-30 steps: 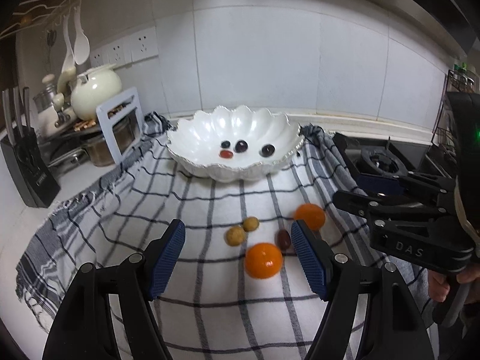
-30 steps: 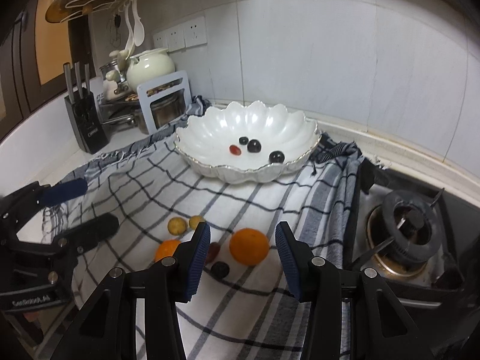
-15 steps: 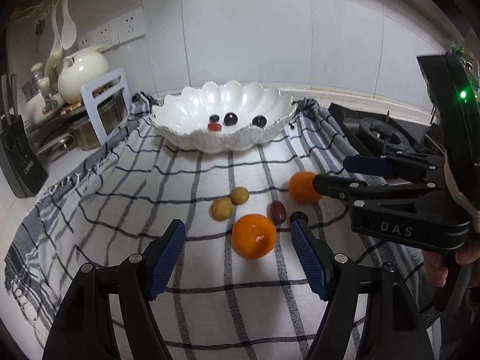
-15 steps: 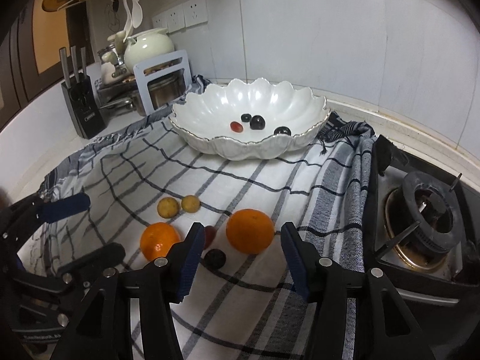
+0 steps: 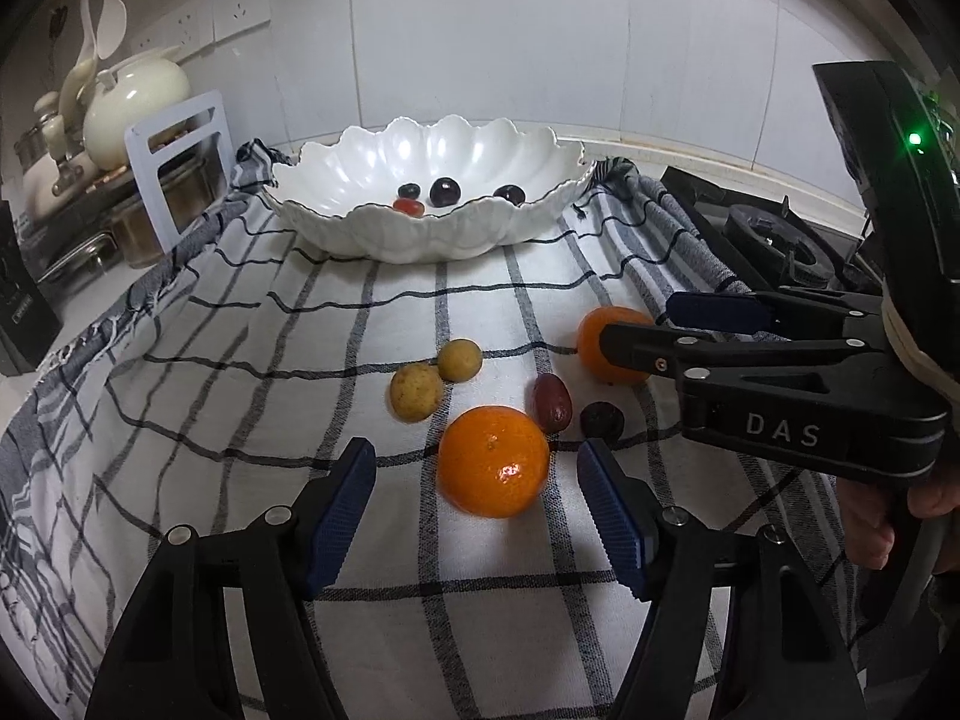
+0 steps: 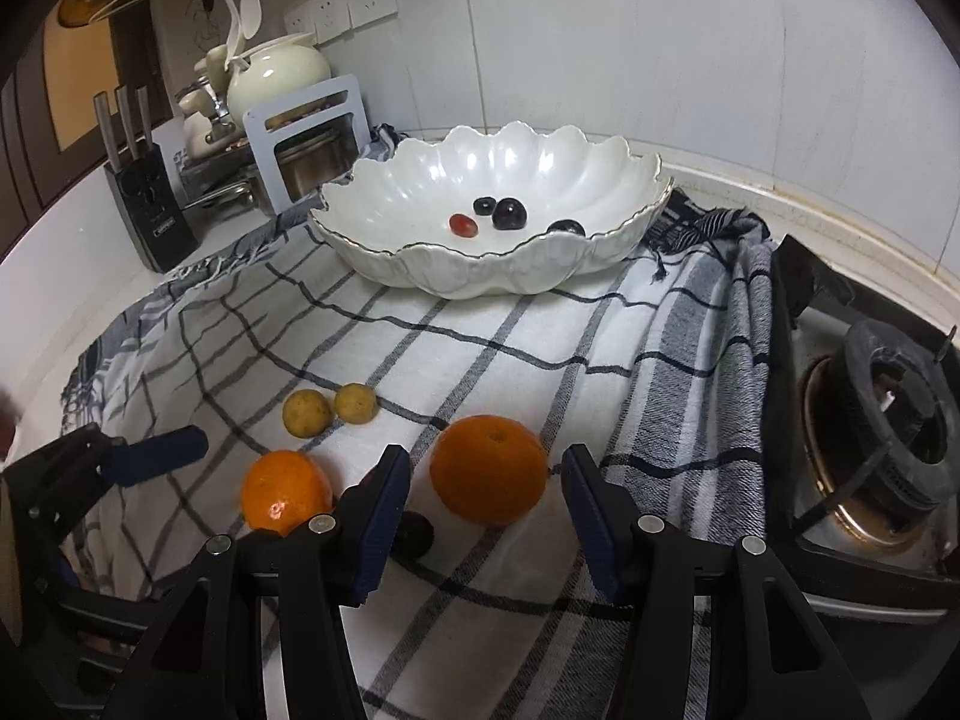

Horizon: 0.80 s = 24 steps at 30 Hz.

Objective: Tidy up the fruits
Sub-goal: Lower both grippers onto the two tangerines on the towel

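The left tongs [image 5: 477, 501] are closing around one orange [image 5: 493, 461] at lower centre, pads not touching it. The right tongs [image 6: 487, 504] stand open astride the other orange [image 6: 489, 469], also untouched. Both oranges lie on the checked cloth [image 5: 360, 330]; the scalloped white bowl [image 5: 360, 234], upper centre, holds small dark fruits.
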{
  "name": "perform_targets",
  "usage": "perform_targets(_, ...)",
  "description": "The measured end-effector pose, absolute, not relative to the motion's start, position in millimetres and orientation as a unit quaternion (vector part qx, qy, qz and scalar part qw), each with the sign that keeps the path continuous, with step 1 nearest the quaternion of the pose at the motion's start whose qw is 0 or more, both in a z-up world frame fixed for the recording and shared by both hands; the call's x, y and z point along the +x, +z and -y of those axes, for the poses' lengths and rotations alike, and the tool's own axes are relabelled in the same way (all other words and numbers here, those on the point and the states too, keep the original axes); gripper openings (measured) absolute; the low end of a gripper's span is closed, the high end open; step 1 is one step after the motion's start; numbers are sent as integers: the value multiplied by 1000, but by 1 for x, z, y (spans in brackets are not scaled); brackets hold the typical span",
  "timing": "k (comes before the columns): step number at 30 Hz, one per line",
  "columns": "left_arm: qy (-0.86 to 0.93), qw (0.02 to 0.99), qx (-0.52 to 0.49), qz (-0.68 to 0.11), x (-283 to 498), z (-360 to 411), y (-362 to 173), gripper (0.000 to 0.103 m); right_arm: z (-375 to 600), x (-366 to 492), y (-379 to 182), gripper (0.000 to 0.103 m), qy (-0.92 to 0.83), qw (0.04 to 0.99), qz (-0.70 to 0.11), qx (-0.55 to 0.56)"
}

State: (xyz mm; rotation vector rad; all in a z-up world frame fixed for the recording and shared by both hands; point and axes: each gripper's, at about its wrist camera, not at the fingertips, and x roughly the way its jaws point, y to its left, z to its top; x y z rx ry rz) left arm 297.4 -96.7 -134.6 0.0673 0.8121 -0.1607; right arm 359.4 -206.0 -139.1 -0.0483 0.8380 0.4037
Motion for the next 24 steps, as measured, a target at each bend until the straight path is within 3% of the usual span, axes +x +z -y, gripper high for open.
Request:
perform_targets(15, -106, 903, 30, -416, 312, 96, -148, 52, 199, 372, -154, 53, 194, 883, -427, -14)
perform_targets(24, -123, 898, 25, -421, 315, 97, -150, 43, 201, 370, -155, 47, 185, 886, -426, -9)
